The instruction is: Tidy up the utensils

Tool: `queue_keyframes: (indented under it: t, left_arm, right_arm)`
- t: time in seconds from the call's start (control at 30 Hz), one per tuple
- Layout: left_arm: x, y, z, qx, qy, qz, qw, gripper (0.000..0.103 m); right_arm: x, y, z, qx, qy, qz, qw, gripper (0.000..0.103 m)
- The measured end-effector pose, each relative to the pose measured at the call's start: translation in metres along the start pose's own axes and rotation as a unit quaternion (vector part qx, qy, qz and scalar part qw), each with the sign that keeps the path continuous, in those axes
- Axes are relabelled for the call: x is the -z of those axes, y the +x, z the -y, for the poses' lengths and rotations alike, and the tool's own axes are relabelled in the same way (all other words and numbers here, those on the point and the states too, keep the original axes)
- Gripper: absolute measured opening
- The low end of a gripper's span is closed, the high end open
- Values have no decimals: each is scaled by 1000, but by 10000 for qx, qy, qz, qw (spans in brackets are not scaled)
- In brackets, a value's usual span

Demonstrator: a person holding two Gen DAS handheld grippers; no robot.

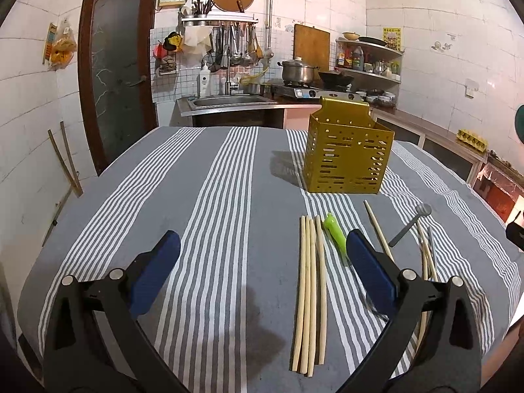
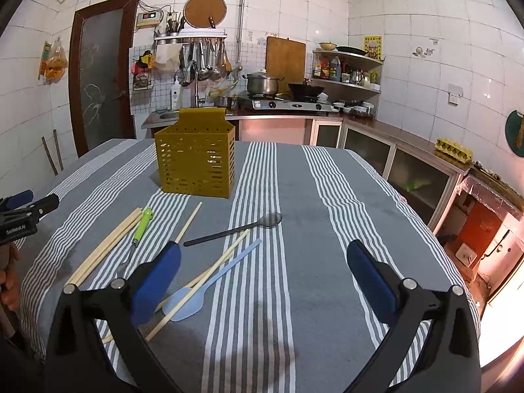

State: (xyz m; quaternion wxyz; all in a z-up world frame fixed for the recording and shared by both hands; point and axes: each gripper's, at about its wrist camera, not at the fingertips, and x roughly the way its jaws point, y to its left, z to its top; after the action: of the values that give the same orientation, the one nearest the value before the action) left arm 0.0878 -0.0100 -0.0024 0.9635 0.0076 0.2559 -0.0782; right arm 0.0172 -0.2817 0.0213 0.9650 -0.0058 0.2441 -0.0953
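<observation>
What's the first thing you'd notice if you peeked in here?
The yellow holder full of holes, standing upright on the striped tablecloth. Nearer lie loose chopsticks, a green-handled tool, a dark spoon and a pale blue spatula, with both grippers' blue jaws wide open.

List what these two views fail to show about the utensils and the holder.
- Yellow holder interior: both views, walls hide any contents.
- Green-handled tool tip: left wrist view, finger pad covers it.
- Chopsticks lower ends: right wrist view, behind the gripper finger.
</observation>
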Motion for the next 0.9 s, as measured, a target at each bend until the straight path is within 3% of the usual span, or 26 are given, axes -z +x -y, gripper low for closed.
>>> queue_keyframes:
  t: [0.2,0.9]
  left_arm:
    - [-1,7,4,62,85,-100,9999,91]
    - [-3,12,5,-14,56,-161,9999,90]
  right_arm:
    - [-2,7,-3,-93,17,-56,9999,99]
    - [-1,18,-2,-266,83,-197,9994,99]
